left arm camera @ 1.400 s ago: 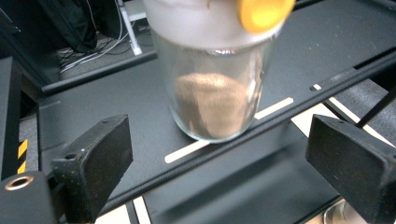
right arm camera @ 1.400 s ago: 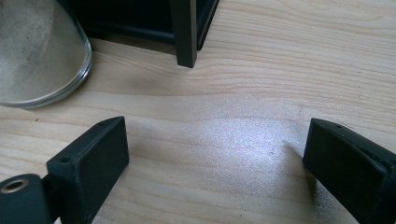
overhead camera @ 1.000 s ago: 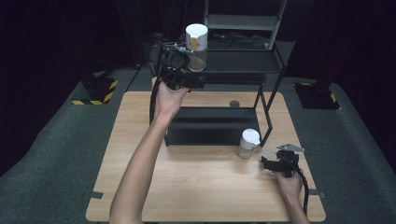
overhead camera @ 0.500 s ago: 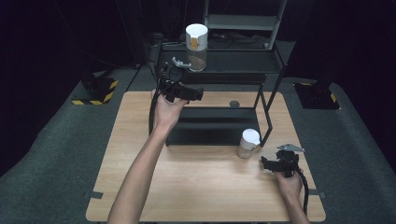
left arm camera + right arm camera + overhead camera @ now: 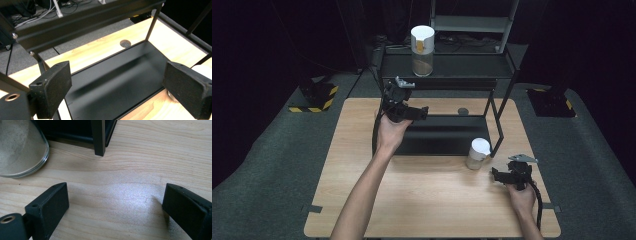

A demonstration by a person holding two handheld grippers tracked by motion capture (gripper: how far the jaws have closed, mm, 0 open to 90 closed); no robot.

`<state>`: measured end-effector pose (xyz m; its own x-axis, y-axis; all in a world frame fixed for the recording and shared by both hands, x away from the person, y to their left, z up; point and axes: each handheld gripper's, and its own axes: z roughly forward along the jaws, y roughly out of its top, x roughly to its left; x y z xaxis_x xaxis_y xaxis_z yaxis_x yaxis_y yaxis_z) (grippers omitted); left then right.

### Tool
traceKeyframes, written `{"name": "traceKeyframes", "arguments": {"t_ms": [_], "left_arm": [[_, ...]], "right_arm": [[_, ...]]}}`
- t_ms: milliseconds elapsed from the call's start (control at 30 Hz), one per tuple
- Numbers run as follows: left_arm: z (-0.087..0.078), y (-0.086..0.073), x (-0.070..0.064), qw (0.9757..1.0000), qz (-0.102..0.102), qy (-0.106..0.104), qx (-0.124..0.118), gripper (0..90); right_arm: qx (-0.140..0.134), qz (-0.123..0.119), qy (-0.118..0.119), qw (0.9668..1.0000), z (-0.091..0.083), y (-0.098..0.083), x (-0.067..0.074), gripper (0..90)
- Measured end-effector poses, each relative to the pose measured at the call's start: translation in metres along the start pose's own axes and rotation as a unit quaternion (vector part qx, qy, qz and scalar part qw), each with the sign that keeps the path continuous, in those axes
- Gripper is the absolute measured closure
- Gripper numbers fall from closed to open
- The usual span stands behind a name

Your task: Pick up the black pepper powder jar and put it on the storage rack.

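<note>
A glass jar with a white lid and an orange label (image 5: 422, 50) stands on the top level of a black metal rack (image 5: 472, 67). A second white-lidded jar (image 5: 477, 153) stands on the wooden table (image 5: 432, 200) by the rack's front right leg. My left gripper (image 5: 424, 111) hovers open in front of the rack, below its top shelf; between its jaws (image 5: 117, 77) there is only the black lower tray (image 5: 120, 72). My right gripper (image 5: 495, 175) rests open on the table just right of the second jar. That jar's glass base (image 5: 20, 150) lies ahead-left of the open jaws (image 5: 115, 195).
The rack's thin legs (image 5: 99, 137) stand on the table around the lower tray. A round hole (image 5: 463, 111) marks the table behind the tray. A taller metal shelf unit (image 5: 472, 22) stands beyond. Yellow-black striped blocks (image 5: 319, 95) lie on the grey floor.
The left gripper has come down and toward the person, away from the jar on the top shelf, with its jaws still open. That jar stayed put. The right hand has not moved.
</note>
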<state>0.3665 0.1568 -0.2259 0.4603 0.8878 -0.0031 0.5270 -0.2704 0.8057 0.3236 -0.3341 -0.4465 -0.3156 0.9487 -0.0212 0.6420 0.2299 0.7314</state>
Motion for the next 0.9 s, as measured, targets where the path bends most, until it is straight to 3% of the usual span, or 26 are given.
{"name": "traceKeyframes", "arguments": {"t_ms": [233, 667, 900], "left_arm": [[0.005, -0.020, 0.002, 1.0000, -0.003, 0.000, 0.007, 8.6], [0.015, -0.060, -0.010, 0.9997, 0.012, 0.012, 0.017, 8.4], [0.019, -0.083, -0.010, 0.9999, -0.001, 0.012, 0.010, 8.4]], "right_arm": [[0.000, 0.000, 0.000, 1.0000, 0.000, 0.000, 0.000, 6.2], [0.000, 0.000, 0.000, 1.0000, 0.000, 0.000, 0.000, 6.2], [0.000, 0.000, 0.000, 1.0000, 0.000, 0.000, 0.000, 6.2]]}}
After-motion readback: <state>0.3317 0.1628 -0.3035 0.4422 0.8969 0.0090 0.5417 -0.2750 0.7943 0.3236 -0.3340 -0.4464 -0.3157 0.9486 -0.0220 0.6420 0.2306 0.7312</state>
